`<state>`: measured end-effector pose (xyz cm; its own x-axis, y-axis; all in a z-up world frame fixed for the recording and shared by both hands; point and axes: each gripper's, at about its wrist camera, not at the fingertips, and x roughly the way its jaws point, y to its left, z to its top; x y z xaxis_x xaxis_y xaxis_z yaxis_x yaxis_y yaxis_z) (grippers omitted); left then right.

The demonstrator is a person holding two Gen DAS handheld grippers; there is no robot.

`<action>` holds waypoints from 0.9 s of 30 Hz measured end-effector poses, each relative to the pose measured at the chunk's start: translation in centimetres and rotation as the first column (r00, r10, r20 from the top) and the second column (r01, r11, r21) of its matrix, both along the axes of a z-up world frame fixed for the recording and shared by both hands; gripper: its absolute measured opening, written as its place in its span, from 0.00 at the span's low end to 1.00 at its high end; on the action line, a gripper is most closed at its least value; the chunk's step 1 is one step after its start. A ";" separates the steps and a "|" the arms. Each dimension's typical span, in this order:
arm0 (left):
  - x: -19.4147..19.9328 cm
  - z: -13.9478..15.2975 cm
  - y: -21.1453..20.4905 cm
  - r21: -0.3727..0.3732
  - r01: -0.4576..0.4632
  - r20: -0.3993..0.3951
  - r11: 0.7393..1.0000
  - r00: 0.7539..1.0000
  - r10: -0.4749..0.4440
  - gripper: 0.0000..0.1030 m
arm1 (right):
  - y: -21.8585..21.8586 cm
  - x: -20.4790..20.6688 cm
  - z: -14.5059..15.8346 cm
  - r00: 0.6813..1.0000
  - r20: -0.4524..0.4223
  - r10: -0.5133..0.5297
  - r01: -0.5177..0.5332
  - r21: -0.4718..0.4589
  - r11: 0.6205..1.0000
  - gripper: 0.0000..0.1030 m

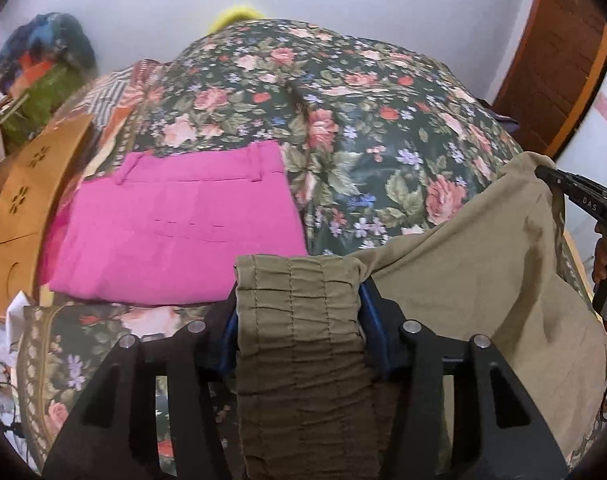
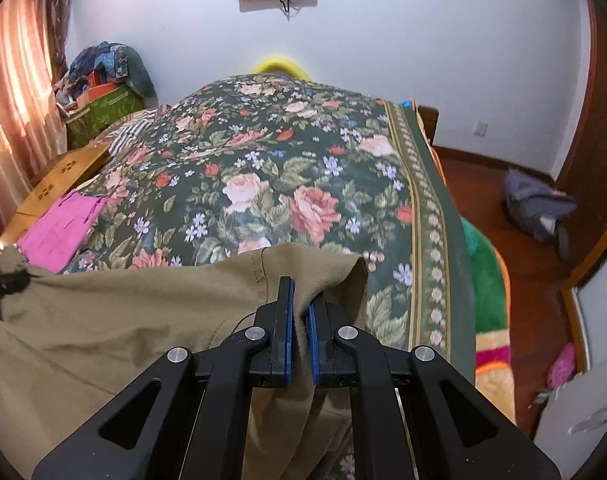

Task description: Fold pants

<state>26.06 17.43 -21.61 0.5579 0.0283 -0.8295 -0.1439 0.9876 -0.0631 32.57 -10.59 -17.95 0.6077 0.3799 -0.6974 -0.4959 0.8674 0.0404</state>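
Progress looks early: the olive-khaki cotton pants hang unfolded between both tools above the floral bedspread, near its six o'clock edge. The left gripper has its jaws clamped on the gathered waistband, while the right gripper pinches a fabric edge. Folded pink pants lie at ten o'clock, seemingly done.

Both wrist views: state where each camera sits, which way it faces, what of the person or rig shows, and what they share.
Left wrist: sits on the left gripper, looks along its fingers across the bed toward the wall; its jaws clamp the khaki pants at the gathered waistband; the right gripper shows at the right edge.
Right wrist: sits on the right gripper, faces the same wall; its jaws pinch the pants.
Shared: khaki pants, pink pants, bed.
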 end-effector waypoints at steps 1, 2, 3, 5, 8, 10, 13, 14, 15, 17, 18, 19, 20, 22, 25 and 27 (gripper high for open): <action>0.1 -0.1 0.2 0.004 -0.009 -0.006 1.000 1.000 0.009 0.50 | 0.2 0.2 0.0 1.000 -0.003 -0.002 0.002 -0.002 1.000 0.05; 0.2 -0.3 0.5 0.008 -0.015 -0.015 1.000 1.000 0.015 0.50 | 0.5 0.6 -0.2 1.000 -0.012 -0.003 0.003 -0.001 1.000 0.05; 0.3 -0.4 0.7 0.010 -0.022 -0.020 1.000 1.000 0.022 0.50 | 0.6 0.8 -0.3 1.000 -0.023 -0.003 0.003 0.003 1.000 0.05; 0.4 -0.6 1.1 0.003 -0.032 -0.024 0.999 0.999 0.032 0.50 | 0.7 1.1 -0.3 0.999 -0.037 -0.010 0.011 0.014 1.000 0.06; 0.3 -0.7 1.3 0.012 -0.042 -0.021 0.999 0.999 0.042 0.51 | 0.2 1.0 0.4 0.999 -0.018 -0.037 0.037 0.013 0.999 0.08; 0.2 -0.7 1.2 0.039 -0.058 -0.021 0.998 0.998 0.058 0.51 | -0.3 0.9 0.7 0.998 0.010 -0.067 0.067 -0.022 0.997 0.08; -0.1 -0.8 1.3 0.071 -0.075 -0.021 0.995 0.997 0.077 0.50 | -1.7 0.9 1.3 0.989 0.061 -0.138 0.142 -0.068 0.988 0.08; -0.2 -0.8 1.3 0.069 -0.072 -0.023 0.995 0.997 0.073 0.50 | -2.2 1.0 1.4 0.988 0.044 -0.145 0.148 -0.057 0.987 0.08; -0.3 -0.8 1.3 0.070 -0.068 -0.023 0.995 0.997 0.070 0.50 | -2.8 1.0 1.5 0.990 0.017 -0.143 0.143 -0.031 0.989 0.08; -0.5 -0.7 1.2 0.079 -0.063 -0.016 0.995 0.998 0.065 0.51 | -3.6 0.6 1.1 0.993 -0.072 -0.091 0.094 0.038 0.995 0.13; -0.5 -0.7 1.1 0.079 -0.066 -0.017 0.995 0.998 0.067 0.51 | -3.6 0.3 0.8 0.992 -0.107 -0.071 0.077 0.051 0.996 0.13; -0.5 -0.7 1.2 0.075 -0.069 -0.018 0.995 0.997 0.070 0.51 | -3.4 -0.2 0.3 0.990 -0.139 -0.040 0.048 0.055 0.997 0.15; -0.5 -0.7 1.2 0.071 -0.072 -0.021 0.995 0.997 0.073 0.51 | -3.2 -0.6 -0.1 0.987 -0.159 -0.020 0.030 0.057 0.998 0.20; -0.5 -1.0 1.3 0.062 -0.076 -0.030 0.995 0.997 0.078 0.51 | -2.6 -1.5 -1.3 0.981 -0.196 0.002 0.011 0.065 0.998 0.33; -0.4 -1.3 1.3 0.061 -0.077 -0.042 0.995 0.996 0.080 0.51 | -1.6 -1.8 -2.7 0.967 -0.251 0.044 -0.020 0.099 0.995 0.40; -0.5 -1.5 1.3 0.065 -0.079 -0.050 0.995 0.995 0.082 0.52 | -0.7 -1.8 -3.7 0.963 -0.265 0.044 -0.026 0.070 0.997 0.45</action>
<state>25.52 18.71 -23.11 0.5076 0.1241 -0.8526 -0.2243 0.9745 0.0083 30.78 -11.33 -21.64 0.3893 0.4480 -0.8049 -0.4898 0.8407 0.2310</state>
